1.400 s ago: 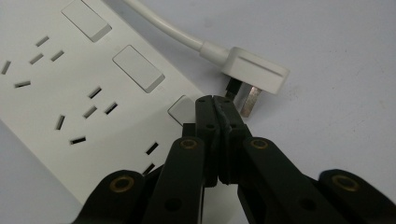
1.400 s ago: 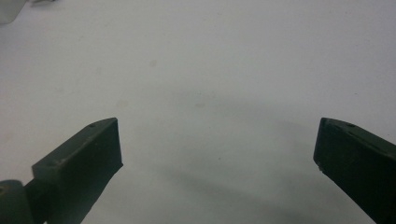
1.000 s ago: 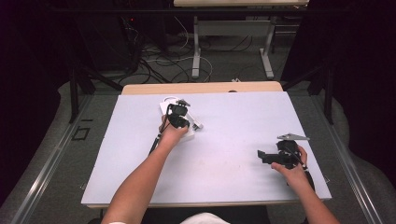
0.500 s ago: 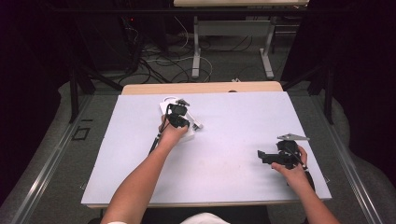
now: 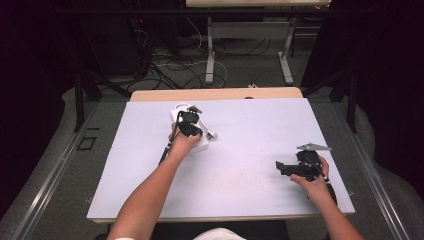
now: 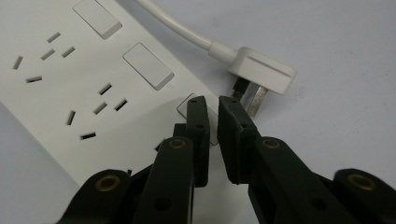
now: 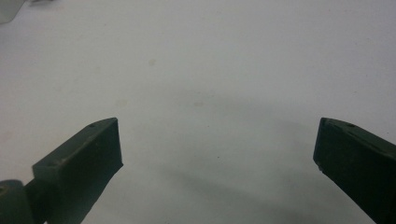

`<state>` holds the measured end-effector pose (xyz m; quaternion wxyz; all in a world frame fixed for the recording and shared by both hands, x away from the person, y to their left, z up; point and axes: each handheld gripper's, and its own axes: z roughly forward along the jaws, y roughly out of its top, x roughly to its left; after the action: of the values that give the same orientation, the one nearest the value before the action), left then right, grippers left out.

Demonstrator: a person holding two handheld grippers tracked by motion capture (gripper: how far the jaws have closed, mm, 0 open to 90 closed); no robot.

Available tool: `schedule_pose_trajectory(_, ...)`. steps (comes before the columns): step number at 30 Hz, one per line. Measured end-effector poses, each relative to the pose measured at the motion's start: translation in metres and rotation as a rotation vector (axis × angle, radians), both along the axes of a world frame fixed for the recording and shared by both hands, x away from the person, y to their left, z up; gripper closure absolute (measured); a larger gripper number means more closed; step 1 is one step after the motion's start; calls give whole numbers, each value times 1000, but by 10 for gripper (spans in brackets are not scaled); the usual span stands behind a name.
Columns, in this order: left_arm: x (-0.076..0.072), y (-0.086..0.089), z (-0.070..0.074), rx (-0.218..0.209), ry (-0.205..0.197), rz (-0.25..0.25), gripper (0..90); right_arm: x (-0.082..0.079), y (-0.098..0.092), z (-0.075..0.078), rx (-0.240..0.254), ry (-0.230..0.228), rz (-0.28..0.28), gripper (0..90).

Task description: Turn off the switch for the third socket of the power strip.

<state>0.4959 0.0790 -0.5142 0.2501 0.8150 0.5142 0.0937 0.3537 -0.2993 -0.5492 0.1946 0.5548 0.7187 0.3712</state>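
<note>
White power strip (image 6: 88,88) lying flat, white plug (image 6: 264,70) beside it

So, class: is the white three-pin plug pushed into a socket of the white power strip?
No: the white three-pin plug lies loose on the table beside the white power strip, pins bare.

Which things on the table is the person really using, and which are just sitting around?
In use:
- white power strip, right under the left gripper, whose nearly closed jaws have just been opening a little, with nothing between them
- white plug on its cord, lying beside the strip

Just sitting there:
- right gripper, open and empty above the bare table
- cables on the floor behind the table
</note>
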Motion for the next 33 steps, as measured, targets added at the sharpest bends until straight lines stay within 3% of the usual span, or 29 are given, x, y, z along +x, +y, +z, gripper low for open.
schedule_pose_trajectory(33,-10,0,12,-40,3,-16,598,0,0,0,1,0,0,7)
